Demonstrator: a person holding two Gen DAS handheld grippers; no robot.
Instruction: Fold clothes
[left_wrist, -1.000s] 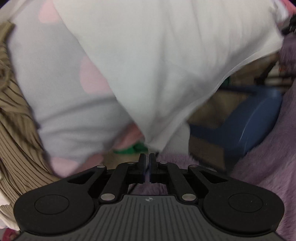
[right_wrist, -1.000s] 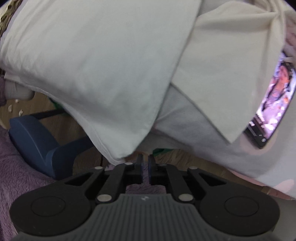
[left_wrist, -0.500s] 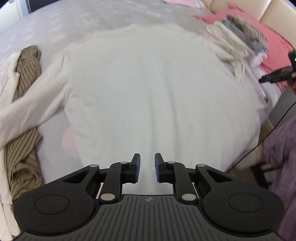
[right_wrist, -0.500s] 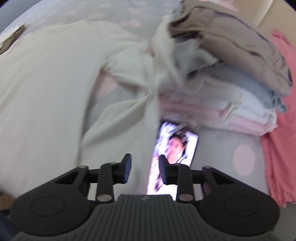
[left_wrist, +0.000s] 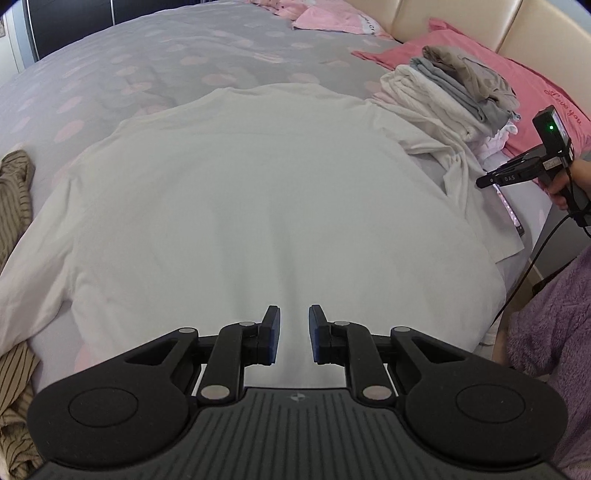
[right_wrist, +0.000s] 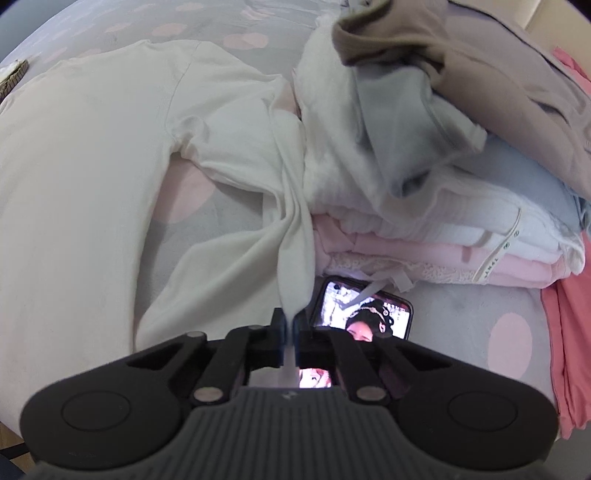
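one white long-sleeved shirt (left_wrist: 258, 206) lies flat on the bed (left_wrist: 155, 62) just ahead of the left tool (left_wrist: 294, 334), whose jaws stand apart and empty; its long axis runs away from that tool, collar at the far end. the right tool (right_wrist: 290, 325) is clamped on its sleeve (right_wrist: 291, 236), beside one stack of folded clothes (right_wrist: 436, 206) and one phone (right_wrist: 365, 310).

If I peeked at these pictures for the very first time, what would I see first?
A big white shirt spread flat on the dotty grey bed fills the middle. On its right, the right tool is pinching the shirt's sleeve, just beside a glowing phone and a stack of folded clothes. The left tool is open, with nothing in it.
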